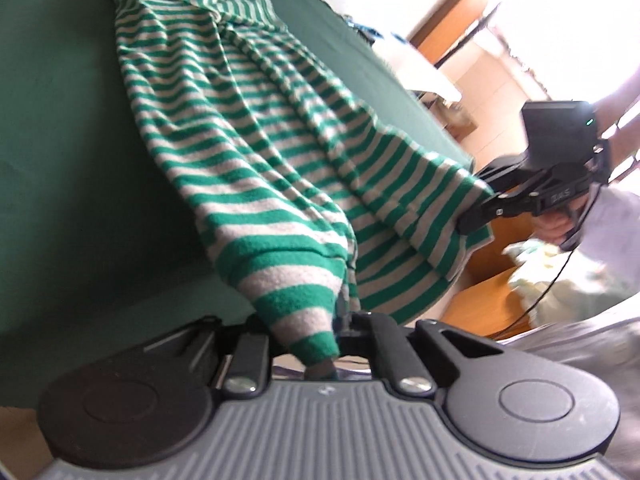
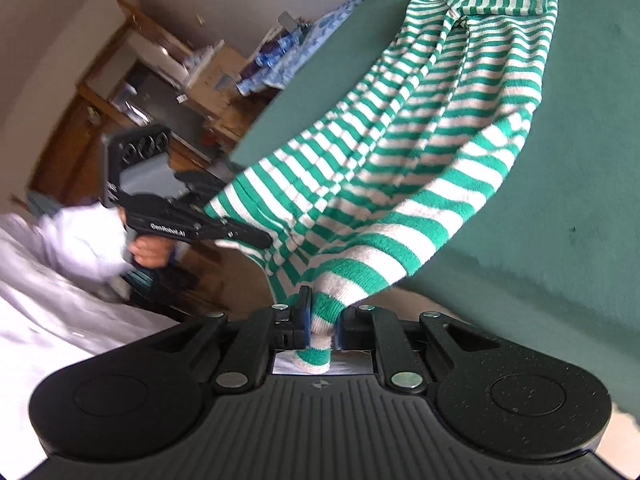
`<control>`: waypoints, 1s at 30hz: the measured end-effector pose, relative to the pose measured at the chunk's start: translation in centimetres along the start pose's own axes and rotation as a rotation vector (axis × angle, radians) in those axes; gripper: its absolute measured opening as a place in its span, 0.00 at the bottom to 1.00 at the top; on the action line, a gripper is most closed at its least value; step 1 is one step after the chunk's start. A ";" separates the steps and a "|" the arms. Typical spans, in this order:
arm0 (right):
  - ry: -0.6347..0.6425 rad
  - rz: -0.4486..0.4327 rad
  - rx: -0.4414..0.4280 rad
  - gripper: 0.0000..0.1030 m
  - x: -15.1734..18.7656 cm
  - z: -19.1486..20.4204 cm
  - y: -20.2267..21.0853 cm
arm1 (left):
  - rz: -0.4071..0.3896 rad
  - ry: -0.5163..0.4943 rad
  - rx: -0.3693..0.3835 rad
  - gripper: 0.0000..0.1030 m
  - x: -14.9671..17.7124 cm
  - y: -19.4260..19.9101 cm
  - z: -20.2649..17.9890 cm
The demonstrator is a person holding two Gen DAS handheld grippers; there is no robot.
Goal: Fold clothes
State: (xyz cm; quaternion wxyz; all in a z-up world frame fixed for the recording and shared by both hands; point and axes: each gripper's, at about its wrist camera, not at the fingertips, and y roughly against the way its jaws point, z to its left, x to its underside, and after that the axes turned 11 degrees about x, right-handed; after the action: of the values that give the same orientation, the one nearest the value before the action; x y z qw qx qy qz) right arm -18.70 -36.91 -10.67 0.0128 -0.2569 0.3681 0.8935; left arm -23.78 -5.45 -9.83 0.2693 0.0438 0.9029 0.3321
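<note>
While its upper part lies on the green table (image 1: 60,120), the striped sweater (image 1: 248,152) hangs lifted off the near edge by both grippers. Left gripper (image 1: 340,340) has its fingers closed on one hem corner; right gripper (image 2: 322,328) pinches the other corner between nearly closed fingers.

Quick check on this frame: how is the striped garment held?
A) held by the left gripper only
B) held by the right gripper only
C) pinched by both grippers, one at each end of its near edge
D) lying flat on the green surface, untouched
C: the striped garment is clamped in the right gripper and in the left gripper, each at one end of its near edge.
</note>
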 end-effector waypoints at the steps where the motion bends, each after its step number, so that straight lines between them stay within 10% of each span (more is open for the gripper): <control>1: -0.026 -0.007 -0.013 0.11 -0.5 -0.3 0.1 | -0.007 0.016 0.018 0.03 -0.2 0.5 0.3; 20: -0.350 -0.123 0.081 0.12 -9.3 -6.2 -0.9 | 0.049 0.130 0.130 0.04 -13.3 1.2 9.9; 30: -0.421 -0.116 0.085 0.15 -11.3 -8.9 -2.3 | 0.037 0.221 0.152 0.04 -15.1 1.5 12.8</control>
State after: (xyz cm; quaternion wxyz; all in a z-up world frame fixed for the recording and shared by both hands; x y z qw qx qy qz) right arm -4.46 -39.26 -12.17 0.1516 -0.0846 0.3794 0.9088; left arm -4.51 -0.81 -10.17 0.1579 0.0441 0.9486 0.2707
